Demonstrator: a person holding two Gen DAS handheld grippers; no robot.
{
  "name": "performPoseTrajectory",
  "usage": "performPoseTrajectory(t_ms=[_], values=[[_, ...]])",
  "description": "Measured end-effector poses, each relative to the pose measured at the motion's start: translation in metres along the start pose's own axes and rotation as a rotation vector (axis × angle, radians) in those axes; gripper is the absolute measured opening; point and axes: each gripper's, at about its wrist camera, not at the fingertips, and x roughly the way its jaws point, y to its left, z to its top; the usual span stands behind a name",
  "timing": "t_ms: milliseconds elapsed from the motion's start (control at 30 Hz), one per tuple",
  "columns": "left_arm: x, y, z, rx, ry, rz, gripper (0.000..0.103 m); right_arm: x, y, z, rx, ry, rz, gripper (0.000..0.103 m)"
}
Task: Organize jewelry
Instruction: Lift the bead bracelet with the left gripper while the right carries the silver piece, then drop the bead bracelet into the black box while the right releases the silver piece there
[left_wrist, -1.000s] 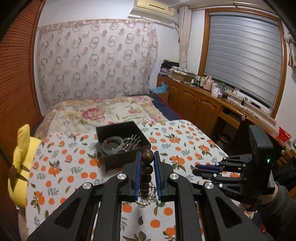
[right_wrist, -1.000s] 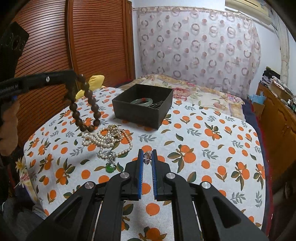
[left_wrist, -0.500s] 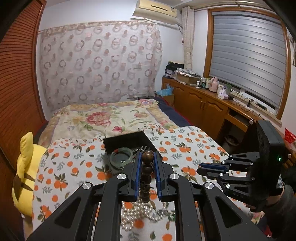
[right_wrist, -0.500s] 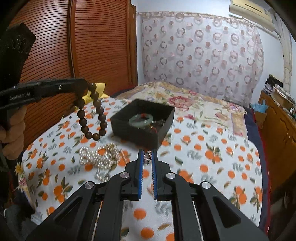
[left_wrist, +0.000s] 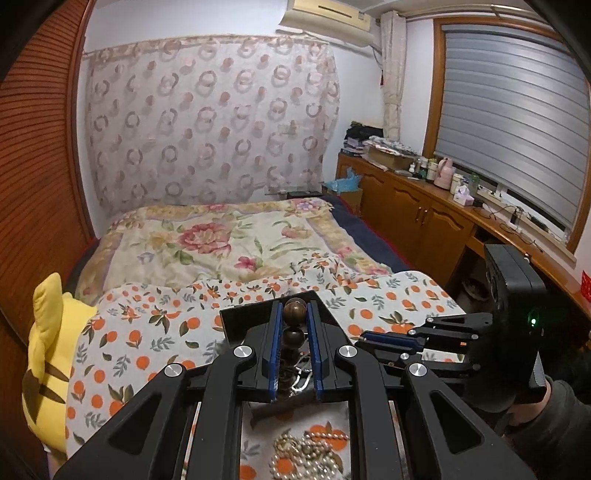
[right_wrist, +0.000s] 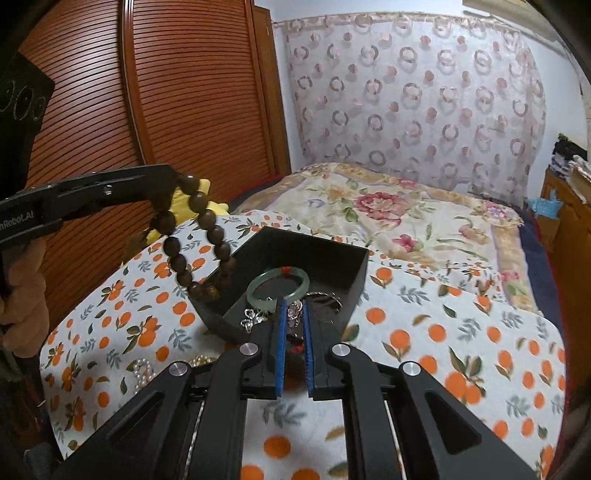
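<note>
While left tongs (right_wrist: 173, 184) pinch bead bracelet (right_wrist: 199, 240) hanging downward, right tongs (right_wrist: 293, 317) clamp small trinket (right_wrist: 294, 314).

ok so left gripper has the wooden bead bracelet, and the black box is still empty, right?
Not empty. The right wrist view shows the black box already holding a green bangle and some silvery pieces. The left gripper does have the wooden bead bracelet between its fingers.

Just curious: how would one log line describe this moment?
left claw: holds wooden bead bracelet | right claw: grips small ring | both near black box
</note>
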Motion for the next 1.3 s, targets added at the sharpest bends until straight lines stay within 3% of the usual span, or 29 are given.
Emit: performPoseTrajectory(t_ms=[267,400,767,833,933,1300], values=[[0.034,0.010,0.001,-0.006,0.041,0.007,0.012,0.028,-0.001,-0.001,-0.008,0.037,0.028,0.011],[0.050,0.014,0.000,-0.009,0.064,0.008,0.012,0.029,-0.004,-0.004,-0.001,0.032,0.027,0.015],[0.077,0.014,0.003,0.010,0.103,0.019,0.012,0.028,-0.009,-0.008,-0.003,0.034,0.012,0.015],[0.077,0.012,0.003,0.017,0.095,0.033,0.013,0.028,-0.010,-0.008,-0.003,0.034,0.012,0.015],[0.074,0.010,0.003,0.029,0.082,0.049,0.023,0.028,-0.010,-0.008,-0.002,0.030,0.011,0.015],[0.060,0.013,-0.013,0.017,0.092,0.058,0.024,0.011,-0.003,-0.006,-0.010,0.005,-0.007,0.015]])
